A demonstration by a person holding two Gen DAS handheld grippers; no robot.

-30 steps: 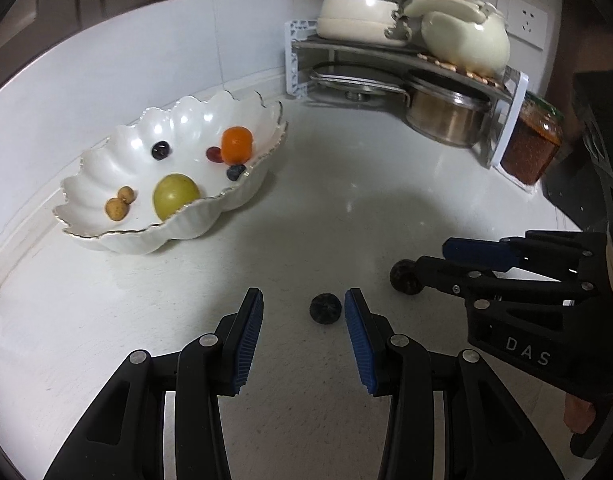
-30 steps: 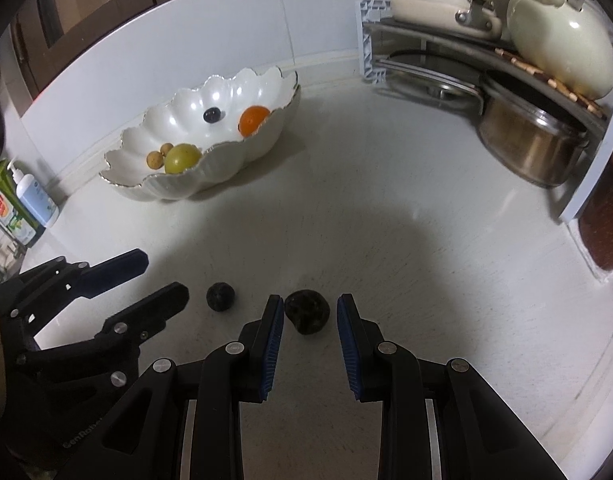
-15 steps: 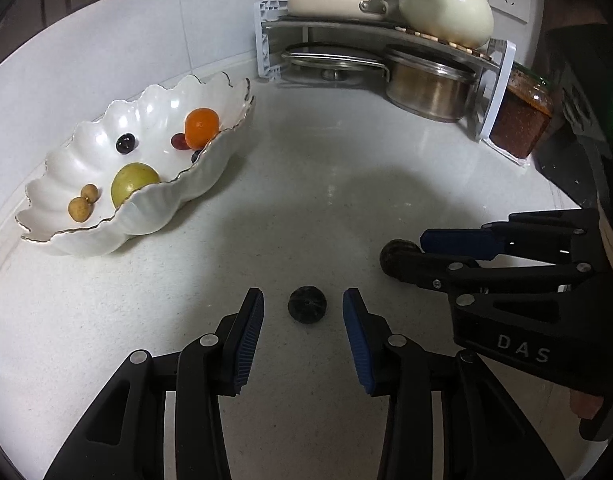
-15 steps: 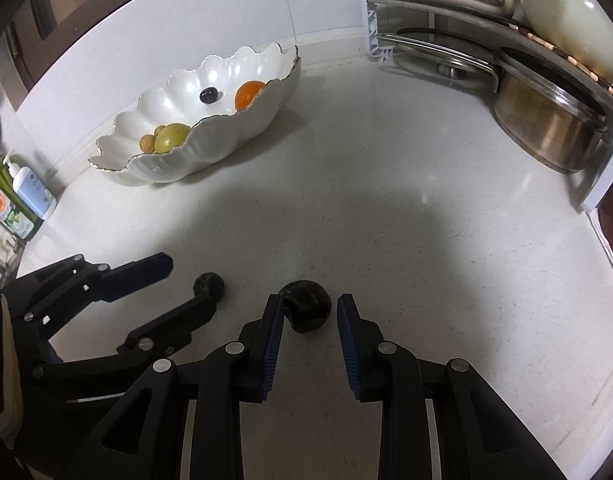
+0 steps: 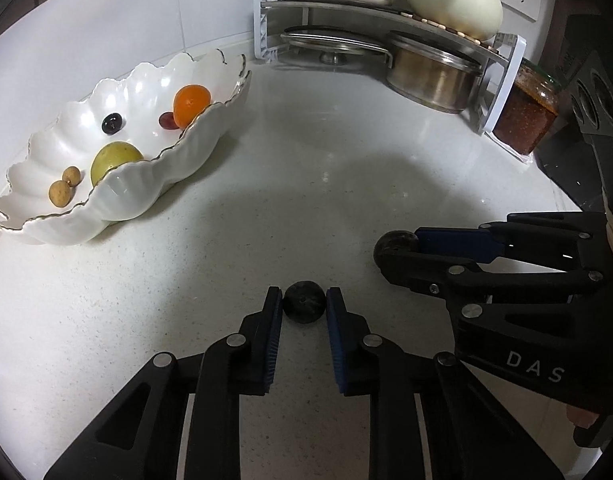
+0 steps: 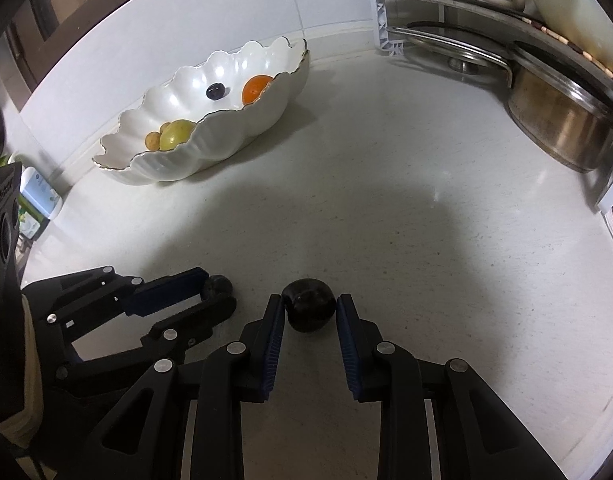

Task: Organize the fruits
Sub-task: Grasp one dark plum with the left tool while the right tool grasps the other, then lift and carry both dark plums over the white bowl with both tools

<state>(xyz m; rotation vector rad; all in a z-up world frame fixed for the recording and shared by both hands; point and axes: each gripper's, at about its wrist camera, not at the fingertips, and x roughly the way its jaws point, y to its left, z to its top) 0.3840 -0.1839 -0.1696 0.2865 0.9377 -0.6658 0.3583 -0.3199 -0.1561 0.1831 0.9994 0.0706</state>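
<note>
Left gripper (image 5: pixel 304 300) is seen closed down on a small dark fruit (image 5: pixel 304 307), both blue pads touching its sides, w/ the fruit resting on the white counter (image 5: pixel 346 168) well in front of the scalloped bowl (image 5: pixel 146 196). Right gripper (image 6: pixel 309 306) is shown pinched around a larger dark fruit (image 6: pixel 308 310), pads at or very near its flanks; whether full squeeze is applied can't be told. That fruit also sits on the counter, well apart from the bowl and to its right-front.

Inside the bowl are held an orange fruit (image 5: pixel 191 105), a yellow-green fruit (image 5: pixel 114 162), two small tan fruits (image 5: pixel 64 187) and a dark grape (image 5: pixel 112 123), approx. spread along its length. A pot rack (image 5: pixel 386 12), steel pot (image 5: pixel 430 72) and a jar (image 5: pixel 524 116) are seen beyond the bowl's far end.

Both dark fruits are judged light, round and smooth-skinned, so likely slippery and prone to rolling if nudged off-centre. Flesh is probably soft; firm pressure could bruise or split the skin. Hold is best taken across the widest part, pads level w/ the middle, so neither fruit squirts up or down. The bowl itself is judged ceramic and fragile, so a gentle drop-in near its empty centre is advised.
</note>
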